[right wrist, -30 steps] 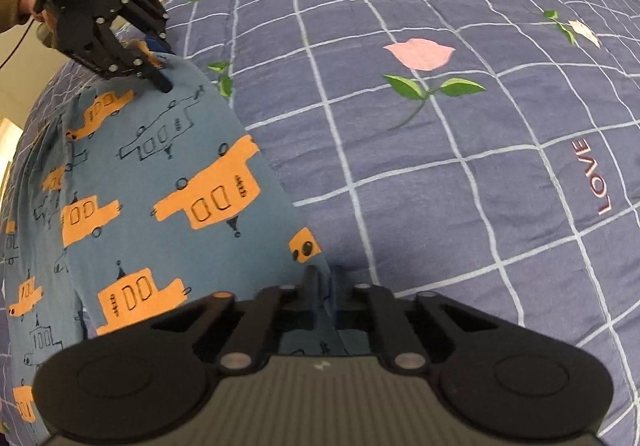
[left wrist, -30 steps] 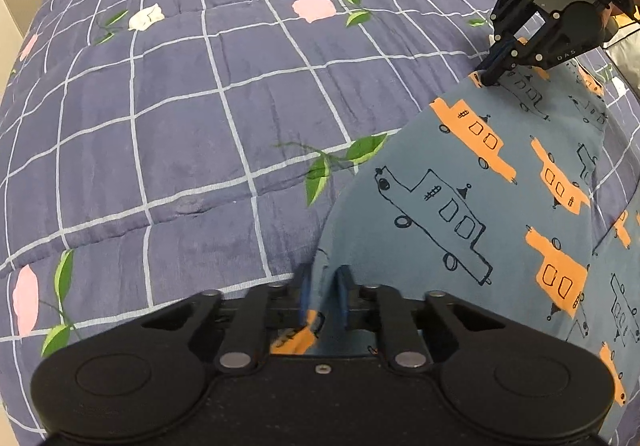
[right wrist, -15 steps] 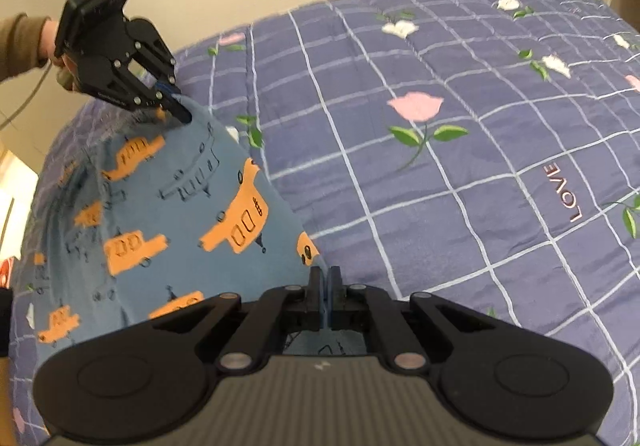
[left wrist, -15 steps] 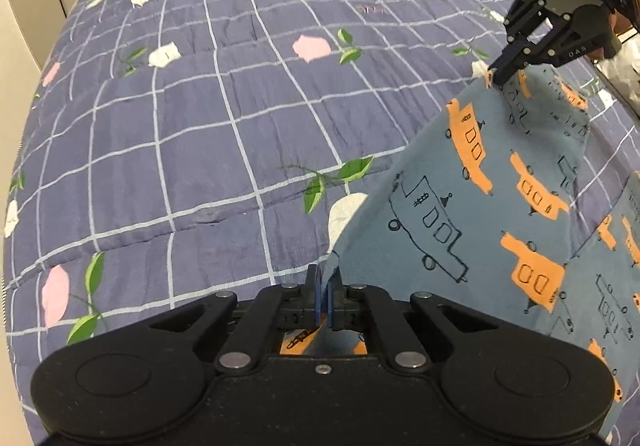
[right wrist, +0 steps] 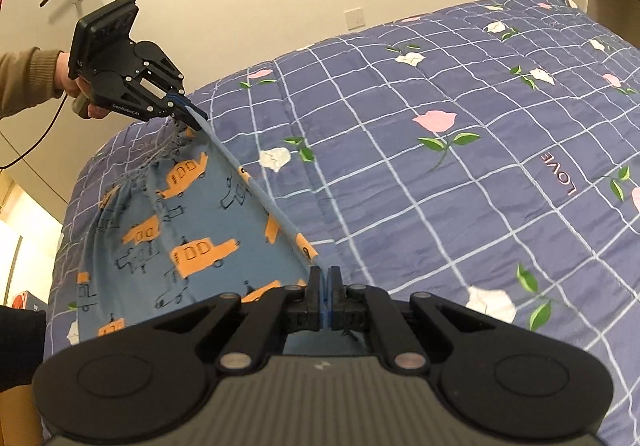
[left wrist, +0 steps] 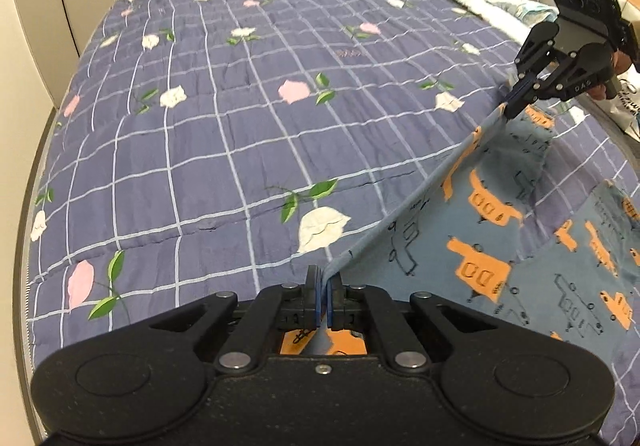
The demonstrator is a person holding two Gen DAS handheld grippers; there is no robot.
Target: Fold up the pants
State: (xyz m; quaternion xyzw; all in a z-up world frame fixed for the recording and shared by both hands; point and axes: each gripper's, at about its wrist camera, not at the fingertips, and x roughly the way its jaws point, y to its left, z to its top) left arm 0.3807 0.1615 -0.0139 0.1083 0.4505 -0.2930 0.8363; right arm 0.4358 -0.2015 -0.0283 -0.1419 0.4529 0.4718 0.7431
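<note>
Pants [left wrist: 480,246], one pair, blue with orange cars, hang off the checked quilt [left wrist: 220,146] between my two grippers. My left gripper [left wrist: 323,286] is clamped tight on one end of the top edge, my right gripper [right wrist: 325,288] pinches the other end. That edge is stretched taut in a straight line from one to the other, and the rest drapes down onto the one bed.

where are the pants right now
The pants hang stretched between the left gripper and the right gripper, both clamped on one edge, over the flowered quilt, lower part draped on it.
</note>
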